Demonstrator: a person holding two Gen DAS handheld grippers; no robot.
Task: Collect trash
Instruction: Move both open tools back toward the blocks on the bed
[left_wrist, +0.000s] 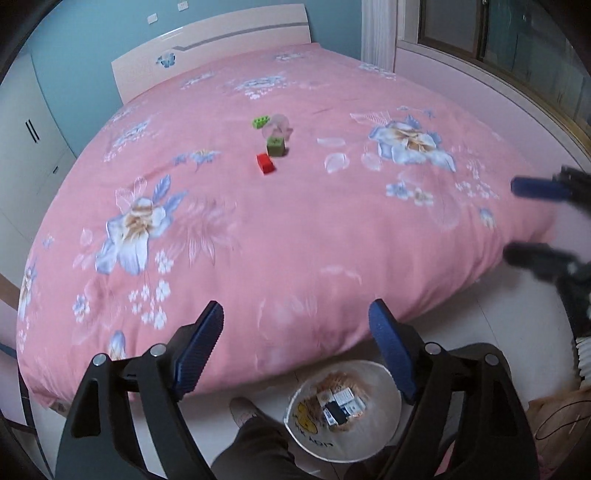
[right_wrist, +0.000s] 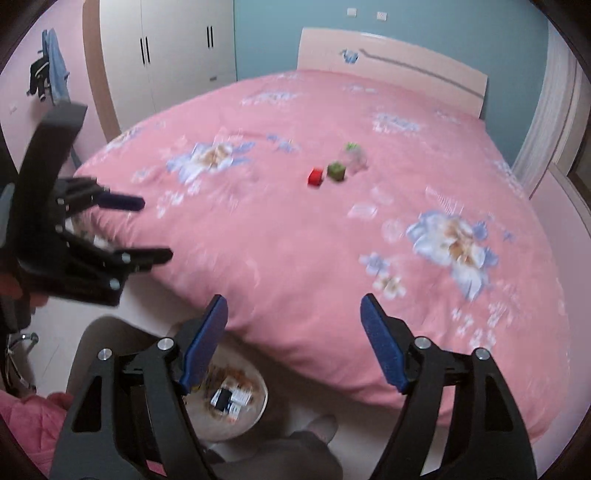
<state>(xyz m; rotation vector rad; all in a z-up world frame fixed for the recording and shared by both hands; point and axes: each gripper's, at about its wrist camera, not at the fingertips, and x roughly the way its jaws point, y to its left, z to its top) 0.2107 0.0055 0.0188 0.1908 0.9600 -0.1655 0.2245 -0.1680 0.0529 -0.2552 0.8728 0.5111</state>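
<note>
On the pink floral bed (left_wrist: 295, 229) lie a red block (left_wrist: 265, 163), a dark green block (left_wrist: 276, 146), a light green brick (left_wrist: 260, 121) and a crumpled clear pinkish wrapper (left_wrist: 279, 127). From the right wrist, the red block (right_wrist: 316, 177), dark green block (right_wrist: 336, 171) and wrapper (right_wrist: 356, 159) sit mid-bed. A white bin (left_wrist: 314, 439) holding several bits of trash stands on the floor at the bed's foot, also visible as the bin (right_wrist: 256, 413). My left gripper (left_wrist: 297, 314) is open and empty above the bed's edge. My right gripper (right_wrist: 293, 306) is likewise open and empty.
My right gripper (left_wrist: 517, 221) appears at the right edge in the left wrist view, and my left gripper (right_wrist: 155, 229) at the left in the right wrist view. A person's shoe (left_wrist: 242, 408) stands beside the bin. A white wardrobe (right_wrist: 166, 48) and the headboard (right_wrist: 391, 55) lie beyond the bed.
</note>
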